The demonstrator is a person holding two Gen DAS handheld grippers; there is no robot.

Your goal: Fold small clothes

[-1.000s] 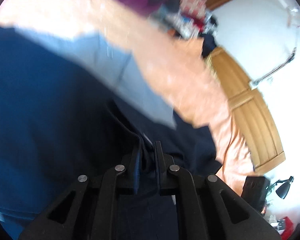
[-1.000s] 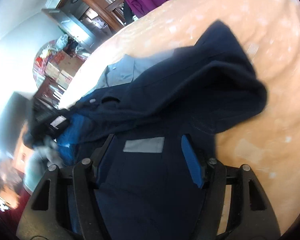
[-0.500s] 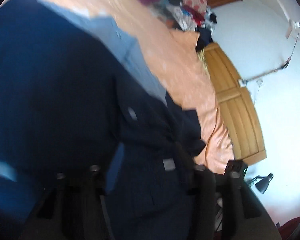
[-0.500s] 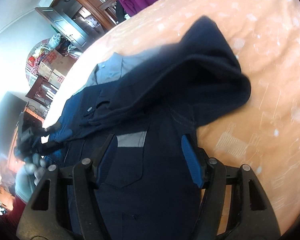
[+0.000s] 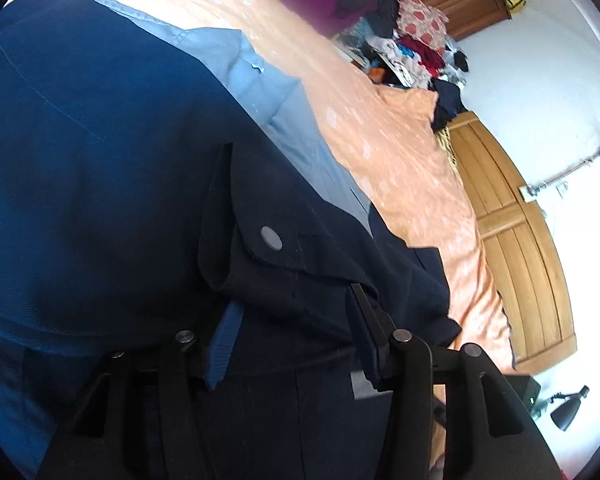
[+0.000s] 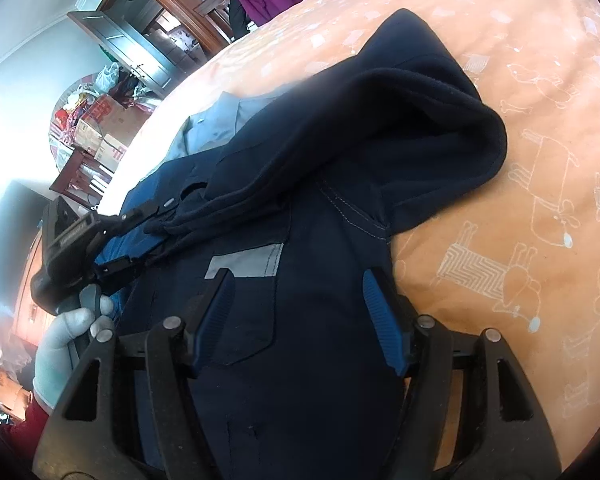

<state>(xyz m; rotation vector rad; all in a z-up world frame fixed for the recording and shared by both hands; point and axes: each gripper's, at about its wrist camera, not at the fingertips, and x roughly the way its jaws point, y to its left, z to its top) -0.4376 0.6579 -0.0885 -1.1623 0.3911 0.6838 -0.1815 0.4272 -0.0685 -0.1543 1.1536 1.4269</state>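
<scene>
Navy jacket (image 6: 300, 208) lay spread on the bed (image 6: 520, 160), over an orange sheet printed with small white animals, its dark fleece hood (image 6: 400, 120) flopped toward the far side and a grey-blue lining (image 6: 216, 128) showing past the collar. The right gripper (image 6: 300, 312) hovered low over the jacket's front near a grey patch (image 6: 248, 264), its blue-padded jaws spread wide with nothing between them. The left gripper (image 5: 292, 340) sat with jaws likewise parted, pressed close against a dark snap-buttoned flap (image 5: 268, 240) of the same garment; cloth lay between the fingers, but no pinch was visible. In the right wrist view, a gloved hand (image 6: 72, 336) held that left gripper at the jacket's edge. A wooden headboard (image 5: 512, 240) and a heap of clothes (image 5: 400, 40) stood beyond the bed.
</scene>
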